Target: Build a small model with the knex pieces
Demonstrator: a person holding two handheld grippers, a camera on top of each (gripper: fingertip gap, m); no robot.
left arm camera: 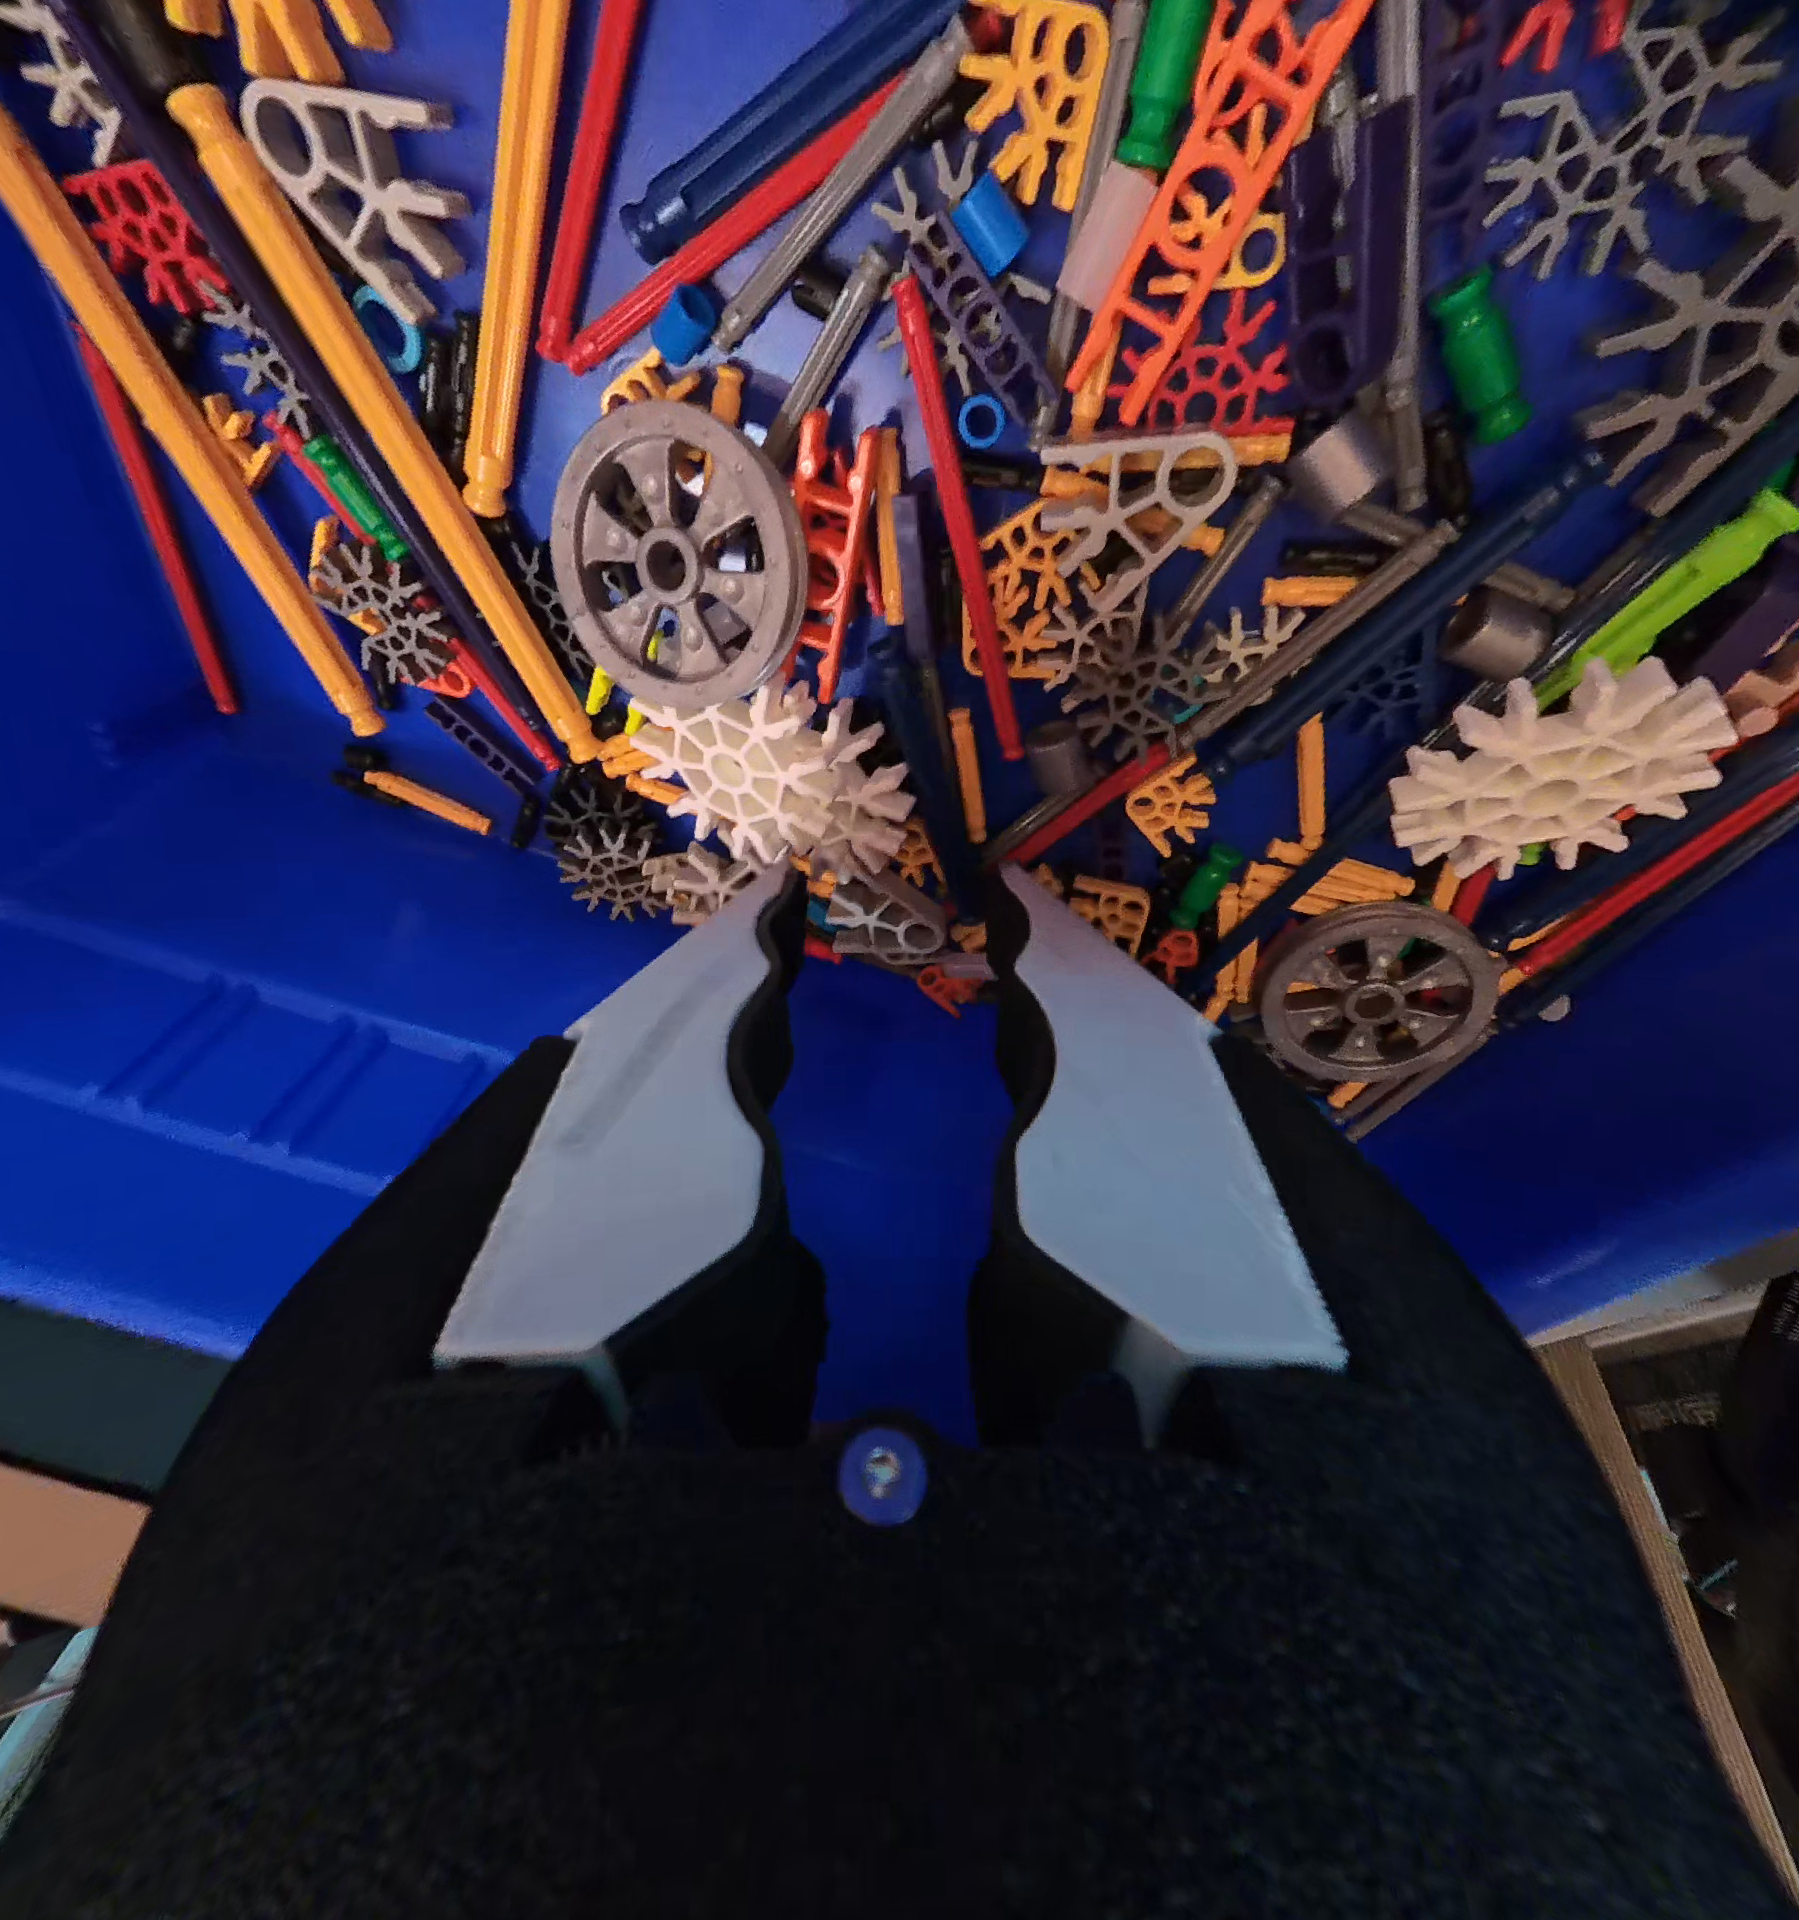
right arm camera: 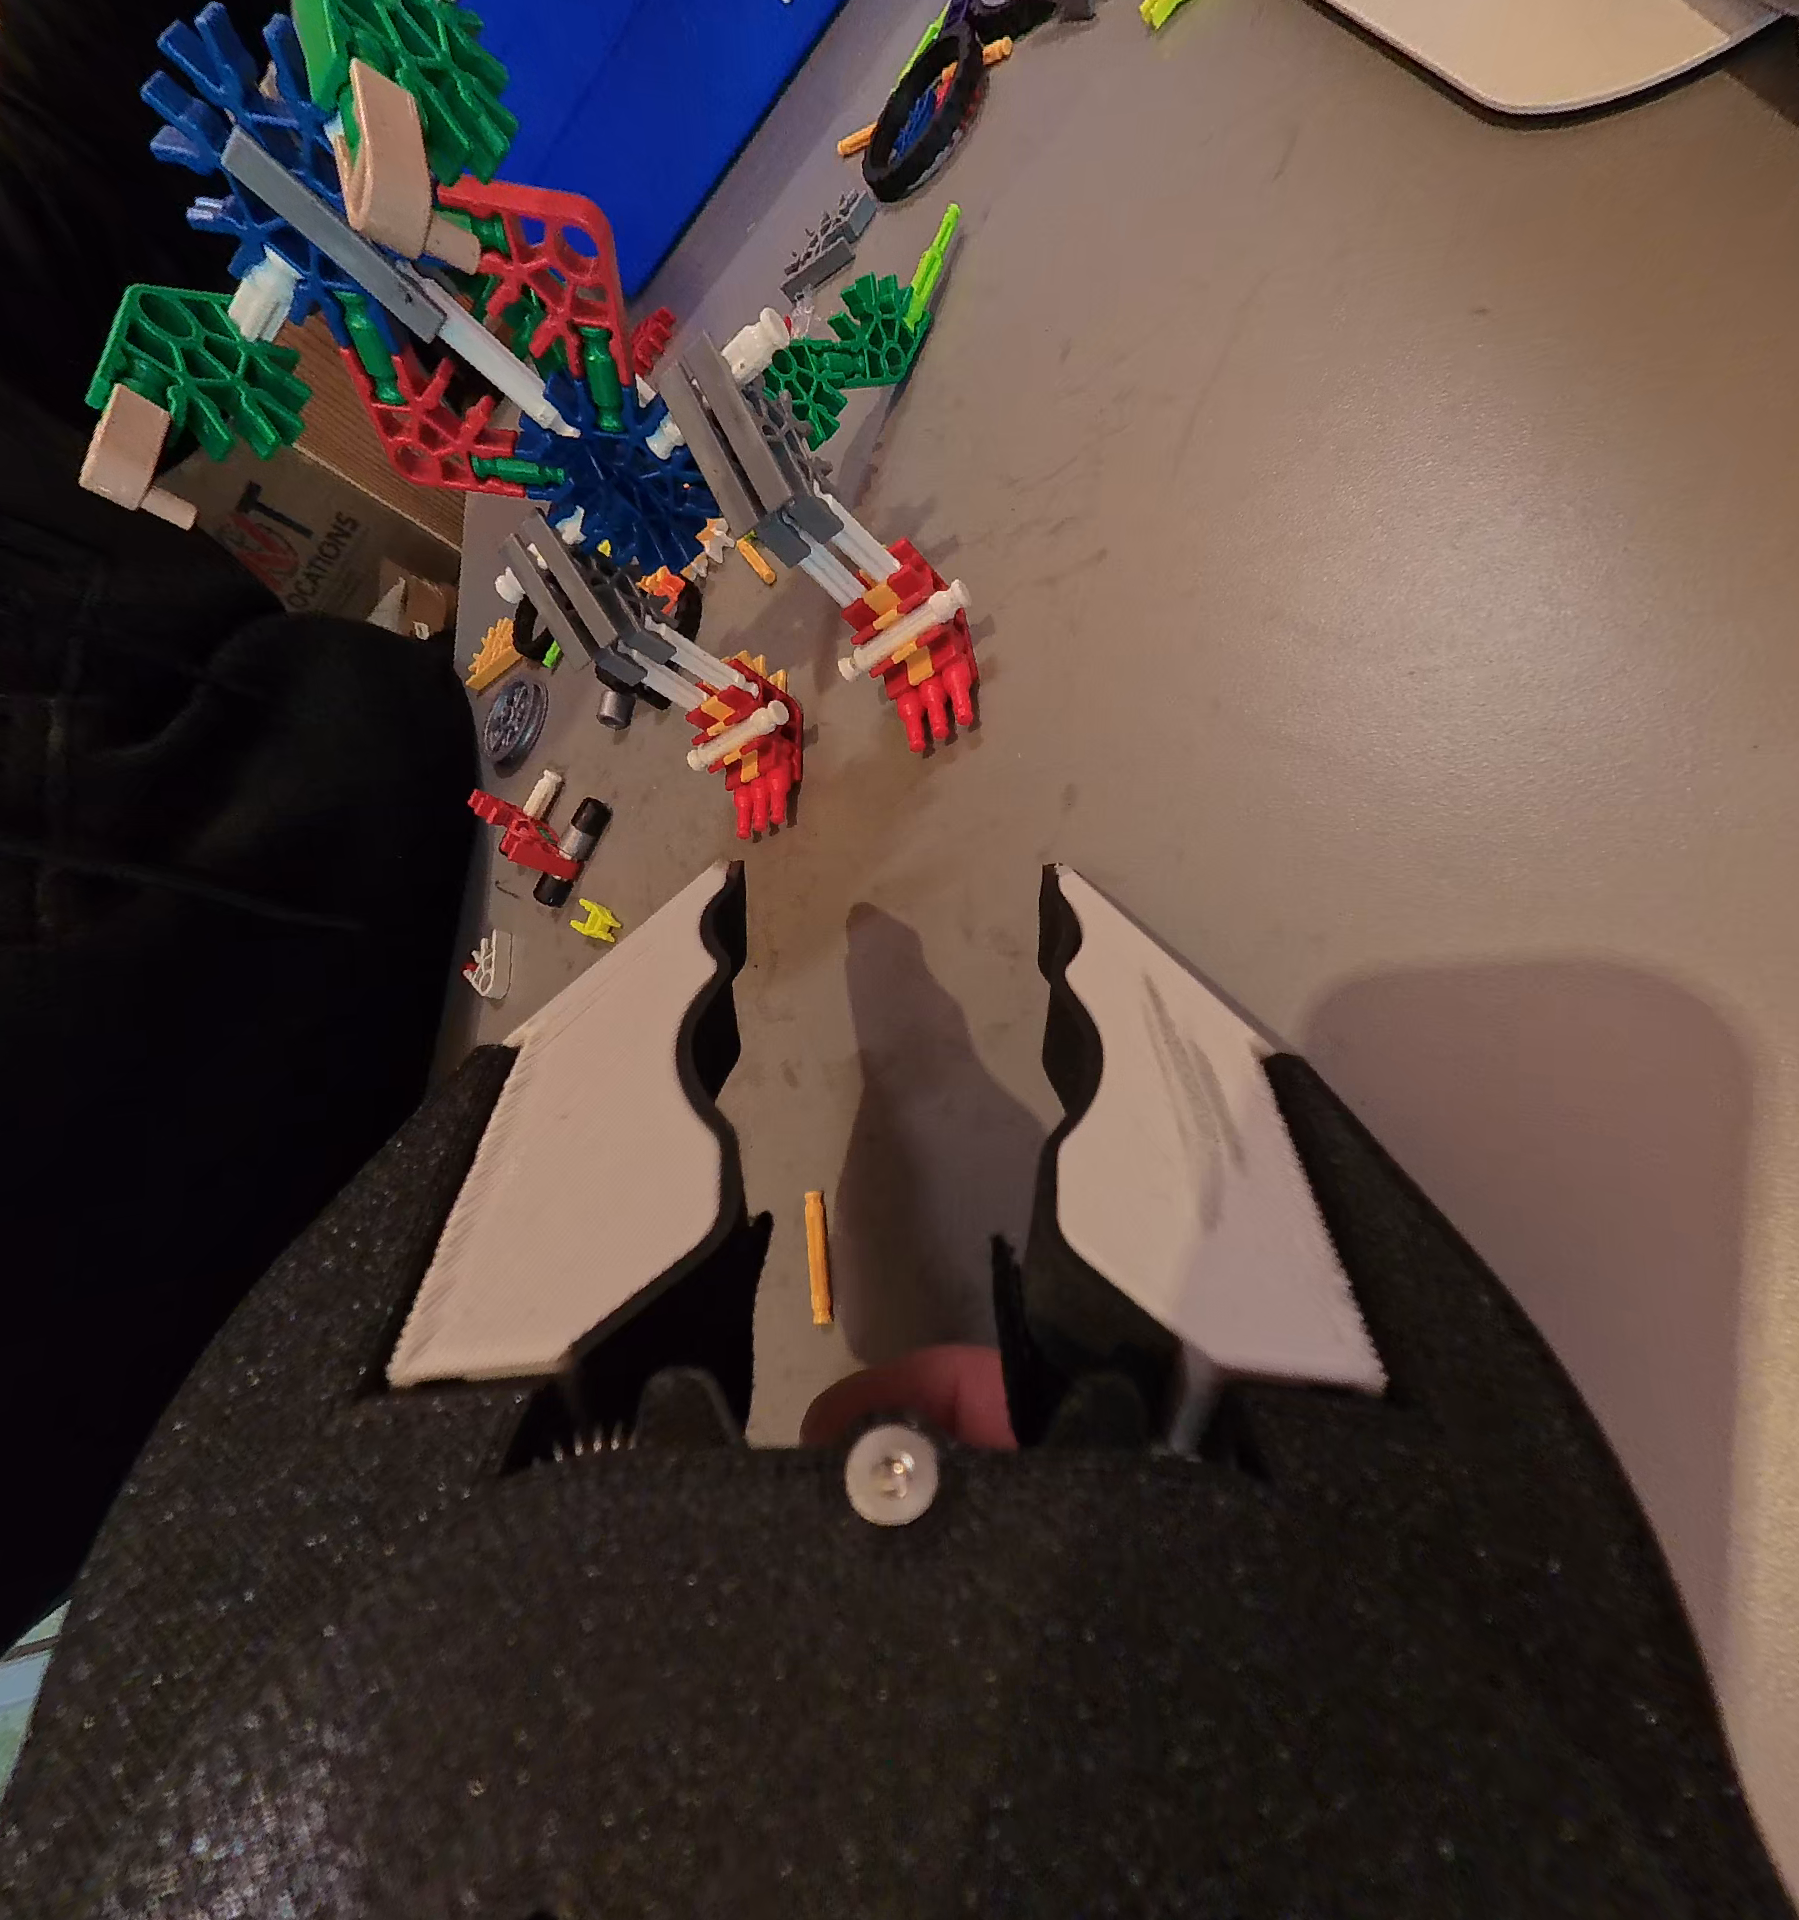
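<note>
My left gripper point(left arm camera: 890, 894) is open and empty, its tips just above a heap of plastic construction pieces in a blue bin point(left arm camera: 251, 987). A small grey connector point(left arm camera: 890, 925) lies between the tips. A white snowflake connector point(left arm camera: 760, 774) and a grey spoked wheel point(left arm camera: 679, 566) lie just beyond. My right gripper point(right arm camera: 893, 883) is open and empty above a grey table point(right arm camera: 1342, 623). A small orange rod point(right arm camera: 818, 1257) lies on the table between its fingers. A built figure point(right arm camera: 604, 457) of blue, red and green connectors with two red feet point(right arm camera: 921, 665) stands ahead to the left.
The bin holds several long yellow and red rods point(left arm camera: 516, 249), a second wheel point(left arm camera: 1378, 1003) and another white connector point(left arm camera: 1555, 774). On the table are loose small parts point(right arm camera: 547, 831), a black tyre point(right arm camera: 921, 114), and the blue bin point(right arm camera: 646, 114) behind. A cardboard box point(right arm camera: 323, 540) lies at left. Left tips to right tips: about 50 cm.
</note>
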